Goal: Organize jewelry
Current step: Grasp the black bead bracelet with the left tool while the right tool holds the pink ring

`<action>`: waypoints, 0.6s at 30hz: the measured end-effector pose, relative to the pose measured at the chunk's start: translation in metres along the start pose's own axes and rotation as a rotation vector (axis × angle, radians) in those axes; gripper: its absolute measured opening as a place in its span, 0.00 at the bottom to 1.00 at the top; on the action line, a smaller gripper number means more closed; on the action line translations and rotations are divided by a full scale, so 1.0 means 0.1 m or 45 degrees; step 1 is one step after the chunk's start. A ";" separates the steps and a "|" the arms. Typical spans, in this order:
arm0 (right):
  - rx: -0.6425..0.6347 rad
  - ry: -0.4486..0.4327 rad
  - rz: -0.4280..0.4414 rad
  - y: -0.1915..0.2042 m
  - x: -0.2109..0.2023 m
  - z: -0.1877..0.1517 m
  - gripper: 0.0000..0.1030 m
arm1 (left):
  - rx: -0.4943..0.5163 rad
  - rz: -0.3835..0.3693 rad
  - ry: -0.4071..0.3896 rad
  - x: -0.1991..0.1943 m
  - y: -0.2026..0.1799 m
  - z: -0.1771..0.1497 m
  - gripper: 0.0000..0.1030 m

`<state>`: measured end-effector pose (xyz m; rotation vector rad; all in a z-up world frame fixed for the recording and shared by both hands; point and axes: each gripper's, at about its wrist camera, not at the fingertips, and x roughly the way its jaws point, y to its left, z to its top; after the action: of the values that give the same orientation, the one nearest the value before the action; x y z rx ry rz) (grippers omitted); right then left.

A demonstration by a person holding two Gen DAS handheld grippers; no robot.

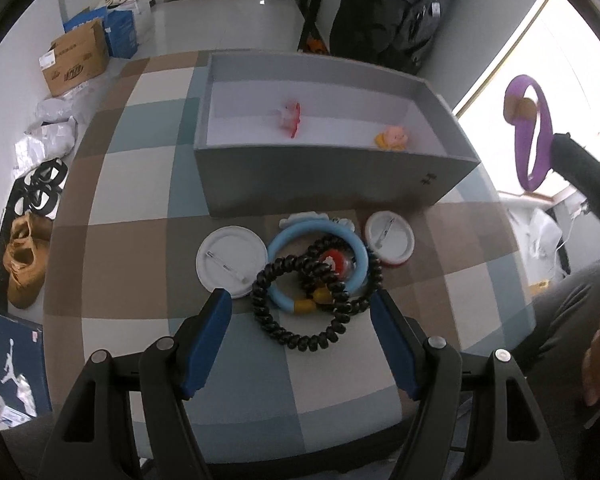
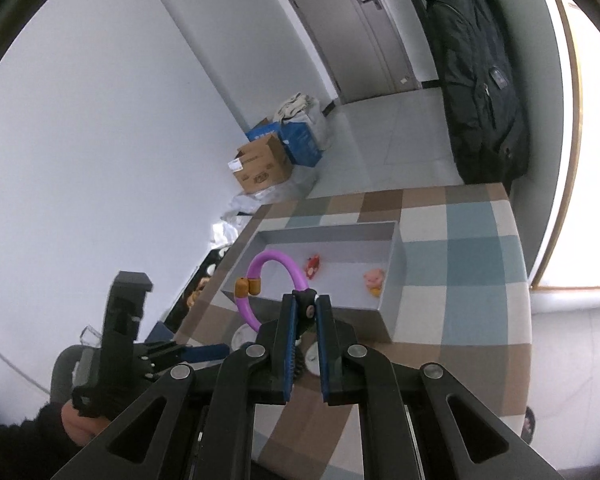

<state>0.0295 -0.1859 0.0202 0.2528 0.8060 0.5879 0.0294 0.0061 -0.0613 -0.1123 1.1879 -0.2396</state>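
Two charms [image 1: 290, 117] lie in one box [image 1: 320, 184]; two badges [image 1: 231, 259] outside. Right gripper [image 2: 307, 307] clenches one purple bracelet [image 2: 274, 258]; left gripper [image 1: 300, 304] released.

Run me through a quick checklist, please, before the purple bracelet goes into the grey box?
1. Right tool shut on the purple bracelet: ok.
2. Bracelet lifted clear of the table: ok.
3. Grey box open, bare floor free: ok.
4. Red trinket and pink trinket out of the drop spot: cannot tell.
5. Left tool open over the black coil bracelet, not gripping: ok.
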 end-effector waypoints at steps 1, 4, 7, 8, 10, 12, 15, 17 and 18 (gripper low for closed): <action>0.001 0.000 -0.002 0.00 0.00 0.00 0.09 | 0.007 0.005 0.007 0.01 0.00 -0.01 0.66; 0.002 0.000 -0.015 0.00 0.00 0.00 0.09 | 0.055 0.016 -0.007 0.02 -0.06 -0.04 0.57; 0.008 0.000 -0.017 -0.01 0.00 -0.01 0.09 | 0.119 0.040 -0.017 0.00 -0.13 -0.07 0.44; 0.008 -0.001 -0.017 0.00 -0.01 -0.01 0.09 | 0.131 0.049 -0.016 0.00 -0.13 -0.08 0.44; 0.004 -0.001 -0.016 0.00 -0.01 -0.01 0.09 | 0.134 0.052 -0.015 0.01 -0.14 -0.08 0.43; 0.004 0.002 -0.017 0.00 0.00 -0.01 0.09 | 0.118 0.029 -0.015 -0.01 -0.11 -0.06 0.39; 0.004 -0.001 -0.017 0.00 0.00 -0.01 0.09 | 0.078 -0.026 -0.016 -0.05 -0.07 -0.03 0.38; 0.005 -0.003 -0.014 0.00 0.00 -0.01 0.09 | 0.051 -0.055 -0.023 -0.09 -0.04 -0.02 0.38; 0.003 -0.004 -0.014 0.00 0.00 -0.01 0.09 | 0.048 -0.060 -0.026 -0.10 -0.05 -0.02 0.38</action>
<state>0.0281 -0.1858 0.0195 0.2510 0.8045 0.5764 0.0230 0.0036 -0.0515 -0.1095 1.1607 -0.3016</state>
